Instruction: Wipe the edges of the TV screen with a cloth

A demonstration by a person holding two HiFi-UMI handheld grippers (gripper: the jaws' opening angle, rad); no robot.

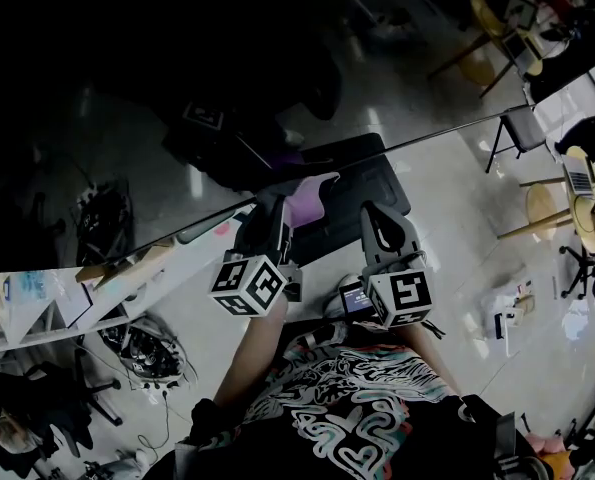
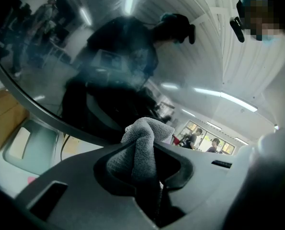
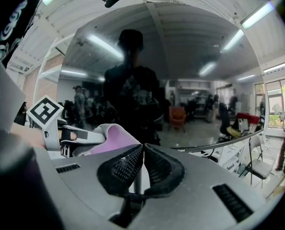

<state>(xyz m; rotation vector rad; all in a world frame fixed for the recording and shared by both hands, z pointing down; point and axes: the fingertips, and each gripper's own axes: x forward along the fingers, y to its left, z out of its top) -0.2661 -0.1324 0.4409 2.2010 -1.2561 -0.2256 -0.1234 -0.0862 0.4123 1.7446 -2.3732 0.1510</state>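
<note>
The left hand-held gripper [image 1: 275, 216] has its jaws closed tight on a cloth [image 2: 143, 140]. A bunched fold of the cloth stands up between the pads and the rest trails out past the tips. It is held up just beside the near edge [image 1: 427, 140] of the TV screen [image 1: 127, 78], which fills the far half of the head view as a dark, mirror-like surface. The right hand-held gripper [image 3: 142, 150] sits just to the right of the left one with its jaws pressed together and nothing between them. The cloth looks like a light, limp microfibre piece, so it should drape and slide easily. A pinch near the middle of a fold, as here, leaves enough loose fabric to press along the edge. The screen is probably fragile and easily smeared, so light contact from the fabric alone, not the jaws, seems wise. No container takes part here, and the clutter on the desk [image 1: 47, 313] at the near left is too dim to sort out.
</note>
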